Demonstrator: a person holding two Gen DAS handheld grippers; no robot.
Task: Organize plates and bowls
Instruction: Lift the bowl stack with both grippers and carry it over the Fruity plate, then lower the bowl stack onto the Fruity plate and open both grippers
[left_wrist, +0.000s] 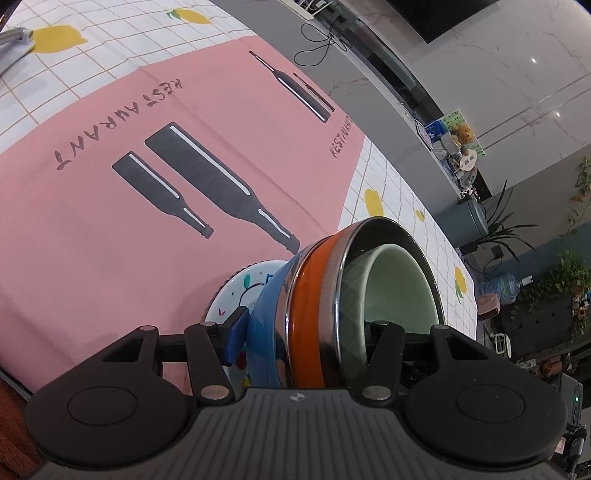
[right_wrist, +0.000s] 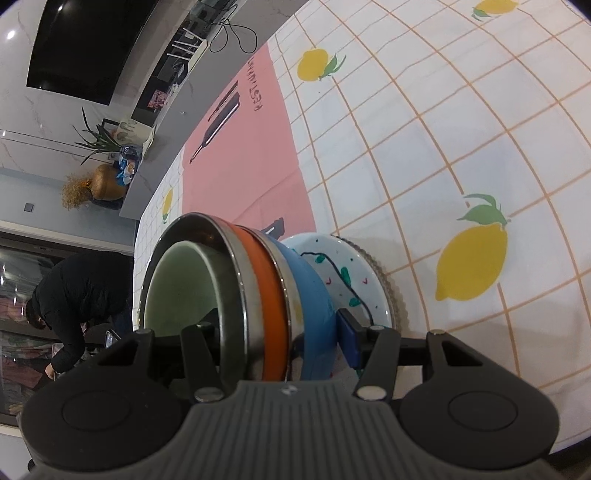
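left wrist view: the left gripper (left_wrist: 299, 332) stands about half open, clamped across a nested stack of bowls (left_wrist: 332, 314). its blue finger pad (left_wrist: 235, 339) presses the outside of the blue bowl (left_wrist: 267, 332) at the bottom of the stack, while the other finger (left_wrist: 384, 343) reaches inside the pale green bowl (left_wrist: 399, 288) at the top. between those two sit an orange bowl (left_wrist: 308, 314) and steel rims. under the stack is a white plate (left_wrist: 236, 295) with painted marks, resting on the pink placemat (left_wrist: 110, 221) printed with bottles. beyond it, the counter (left_wrist: 92, 74) wears a lemon-patterned grid cloth.

right wrist view: the right gripper (right_wrist: 277, 339) grips the same stack from the opposite side, also about half open. its blue pad (right_wrist: 349, 339) lies against the blue bowl, its other finger (right_wrist: 199, 343) inside the green one. the white plate lies just beyond the pad. in the far background, a person in black (right_wrist: 74, 295) bends over.
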